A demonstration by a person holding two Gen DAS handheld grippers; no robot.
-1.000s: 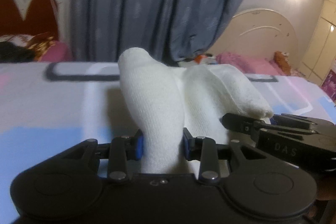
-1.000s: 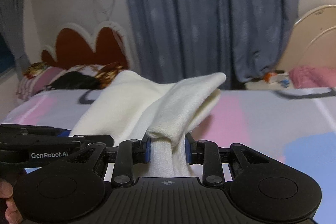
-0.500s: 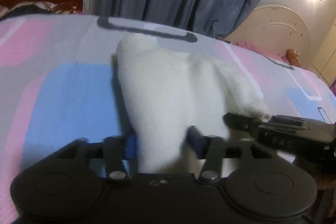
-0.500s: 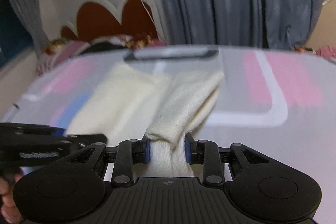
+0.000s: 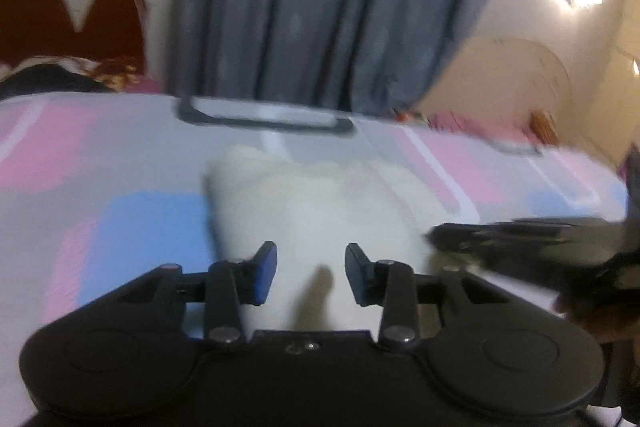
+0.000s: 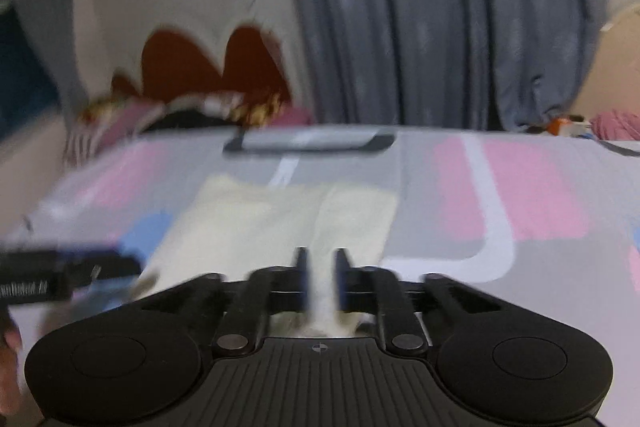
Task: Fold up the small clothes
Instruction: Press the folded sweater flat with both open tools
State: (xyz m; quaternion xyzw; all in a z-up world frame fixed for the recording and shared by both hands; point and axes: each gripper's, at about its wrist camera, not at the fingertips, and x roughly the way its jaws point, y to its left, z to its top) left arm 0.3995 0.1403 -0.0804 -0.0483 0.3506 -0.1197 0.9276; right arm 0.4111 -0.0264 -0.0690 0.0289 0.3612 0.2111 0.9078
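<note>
A small cream-white knit garment [image 5: 316, 211] lies flat on the bed; it also shows in the right wrist view [image 6: 280, 223]. My left gripper [image 5: 311, 273] is open, just above the garment's near edge, with nothing between its blue pads. My right gripper [image 6: 319, 277] has its jaws a narrow gap apart over the garment's near right edge; motion blur hides whether cloth is still pinched. Each gripper shows at the side of the other's view: the right one [image 5: 532, 239] and the left one [image 6: 68, 267].
The bed sheet [image 5: 120, 219] has pink, blue and grey blocks. A red scalloped headboard [image 6: 208, 67] with pillows stands at the far left. Grey-blue curtains [image 5: 328, 3] hang behind. A second cream headboard [image 5: 512, 75] stands at the right.
Both grippers lowered the garment onto the bed and it now lies flat. The left gripper has opened and let go. The right jaws have slackened to a narrow gap.
</note>
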